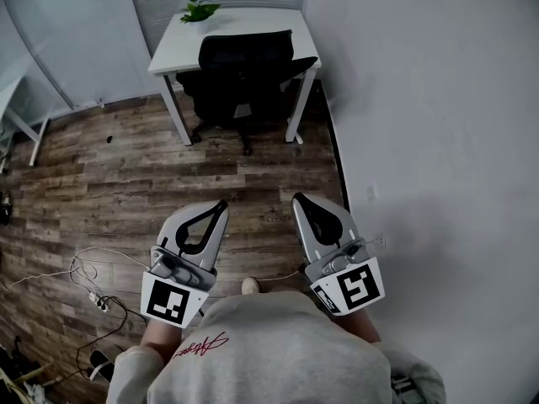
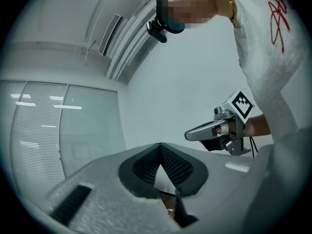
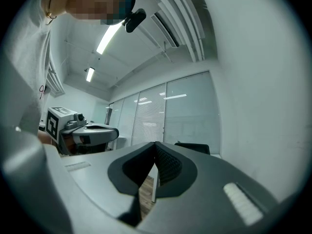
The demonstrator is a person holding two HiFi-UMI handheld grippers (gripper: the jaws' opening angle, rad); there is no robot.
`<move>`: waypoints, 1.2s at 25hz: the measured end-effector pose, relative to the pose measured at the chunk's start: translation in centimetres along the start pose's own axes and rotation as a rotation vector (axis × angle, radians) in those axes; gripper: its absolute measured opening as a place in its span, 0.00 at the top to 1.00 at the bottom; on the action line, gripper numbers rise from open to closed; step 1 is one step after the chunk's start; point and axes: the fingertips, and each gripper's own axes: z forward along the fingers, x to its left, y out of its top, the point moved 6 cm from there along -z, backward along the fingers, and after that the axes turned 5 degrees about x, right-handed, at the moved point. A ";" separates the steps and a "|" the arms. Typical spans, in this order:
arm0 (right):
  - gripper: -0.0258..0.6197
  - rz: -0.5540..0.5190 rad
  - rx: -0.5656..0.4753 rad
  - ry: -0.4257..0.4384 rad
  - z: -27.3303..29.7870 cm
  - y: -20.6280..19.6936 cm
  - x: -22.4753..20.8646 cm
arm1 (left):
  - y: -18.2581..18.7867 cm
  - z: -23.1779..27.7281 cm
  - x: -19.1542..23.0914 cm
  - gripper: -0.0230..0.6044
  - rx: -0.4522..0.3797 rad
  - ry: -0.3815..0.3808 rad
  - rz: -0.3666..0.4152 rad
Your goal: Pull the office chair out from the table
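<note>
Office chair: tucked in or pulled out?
Tucked in: office chair sits between the legs of the white table, backrest at its edge.

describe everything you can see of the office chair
The office chair is black and upright, with its backrest facing the head view. It is pushed in under the white table, between the table's legs, and the seat is mostly hidden below the tabletop. Arms show at both sides, and there is a small pale patch low on the back. Its base rests on the wood floor, with one leg reaching toward the camera. Whether it touches the table cannot be told.
</note>
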 end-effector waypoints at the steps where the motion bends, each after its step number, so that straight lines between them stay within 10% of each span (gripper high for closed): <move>1: 0.96 0.000 -0.001 -0.003 0.0 0.0 -0.1 | -0.1 0.0 0.0 0.97 0.000 0.000 -0.002; 30: 0.96 0.001 0.003 -0.034 -0.5 0.2 -0.2 | -0.2 -0.2 -0.2 0.97 0.003 -0.037 0.014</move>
